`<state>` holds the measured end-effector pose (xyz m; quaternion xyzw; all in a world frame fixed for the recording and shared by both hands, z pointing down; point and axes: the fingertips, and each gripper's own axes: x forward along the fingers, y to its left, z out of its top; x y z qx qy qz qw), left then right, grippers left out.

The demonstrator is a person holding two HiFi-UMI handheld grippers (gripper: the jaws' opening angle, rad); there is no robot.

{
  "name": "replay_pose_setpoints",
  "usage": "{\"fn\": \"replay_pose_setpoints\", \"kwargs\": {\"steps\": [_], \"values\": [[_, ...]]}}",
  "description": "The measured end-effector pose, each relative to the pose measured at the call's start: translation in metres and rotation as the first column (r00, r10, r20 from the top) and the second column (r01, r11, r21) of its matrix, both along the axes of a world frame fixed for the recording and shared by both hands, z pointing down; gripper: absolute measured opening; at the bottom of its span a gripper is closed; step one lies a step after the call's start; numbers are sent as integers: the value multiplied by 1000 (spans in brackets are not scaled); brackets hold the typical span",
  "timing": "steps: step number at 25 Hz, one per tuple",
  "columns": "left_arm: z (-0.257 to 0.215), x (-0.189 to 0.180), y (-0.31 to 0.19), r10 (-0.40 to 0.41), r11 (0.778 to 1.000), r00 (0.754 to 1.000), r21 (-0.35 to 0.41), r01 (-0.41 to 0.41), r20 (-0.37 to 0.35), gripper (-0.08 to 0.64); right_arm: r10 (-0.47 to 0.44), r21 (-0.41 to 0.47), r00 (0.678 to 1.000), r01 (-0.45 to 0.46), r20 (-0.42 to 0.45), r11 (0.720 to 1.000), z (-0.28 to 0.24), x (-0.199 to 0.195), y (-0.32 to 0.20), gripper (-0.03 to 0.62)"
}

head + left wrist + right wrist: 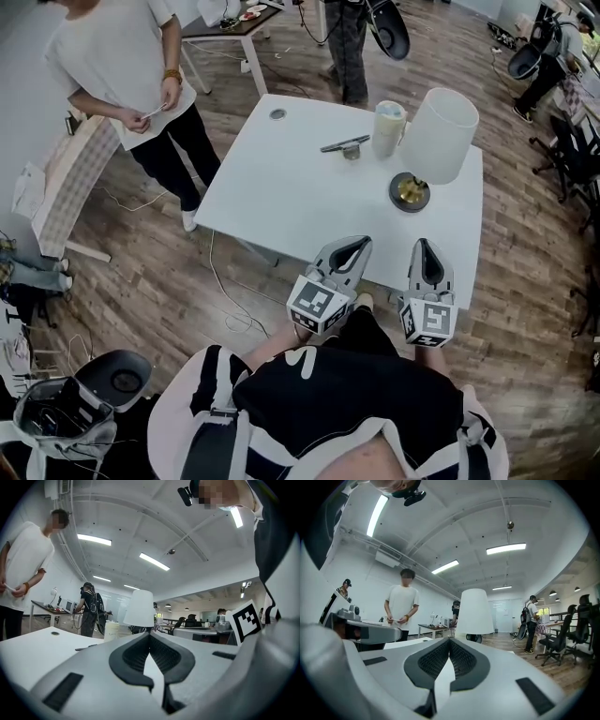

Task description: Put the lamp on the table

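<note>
The lamp (439, 134), with a white shade and a round dark base (410, 192), stands upright on the white table (281, 197) near its right edge. My left gripper (361, 242) and right gripper (422, 244) hover side by side at the table's near edge, short of the lamp, both shut and holding nothing. In the left gripper view the lamp shade (139, 608) rises just beyond the closed gripper (150, 635). The right gripper view has the shade (474, 612) straight ahead above the closed gripper (449, 640).
A white cylinder (388, 127) and a dark flat object (344, 144) sit on the table behind the lamp. A person in a white shirt (122, 66) stands at the table's left. Office chairs (567, 150) are at the right, and a cable (230, 309) lies on the floor.
</note>
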<state>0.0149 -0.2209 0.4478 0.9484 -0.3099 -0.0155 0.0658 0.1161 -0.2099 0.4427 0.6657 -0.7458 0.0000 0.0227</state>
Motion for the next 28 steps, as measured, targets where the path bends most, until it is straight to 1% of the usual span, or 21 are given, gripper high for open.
{"fn": "replay_pose_setpoints", "kwargs": {"steps": [4, 10, 14, 18, 22, 25, 28], "values": [[0, -5, 24, 19, 1000, 1000, -1, -19, -16, 2, 3, 0, 999, -3, -32, 1000, -1, -15, 21, 18], [-9, -5, 42, 40, 999, 999, 2, -40, -24, 2, -3, -21, 1000, 3, -26, 1000, -2, -25, 37, 18], [-14, -6, 55, 56, 998, 998, 4, -56, -38, 2, 2, -16, 1000, -2, -17, 1000, -1, -29, 48, 18], [-13, -9, 60, 44, 999, 998, -4, -44, -39, 2, -9, -29, 1000, 8, -30, 1000, 3, -32, 52, 18], [-14, -7, 70, 33, 999, 999, 8, -33, -35, 2, -31, -11, 999, 30, -39, 999, -1, -32, 60, 18], [-14, -3, 89, 34, 999, 999, 10, -34, -36, 2, -43, -1, 997, 43, -65, 999, -4, -32, 76, 18], [-10, 2, 110, 28, 1000, 999, 0, -28, -41, 2, -48, -7, 997, 48, -60, 999, -4, -28, 97, 18]]}}
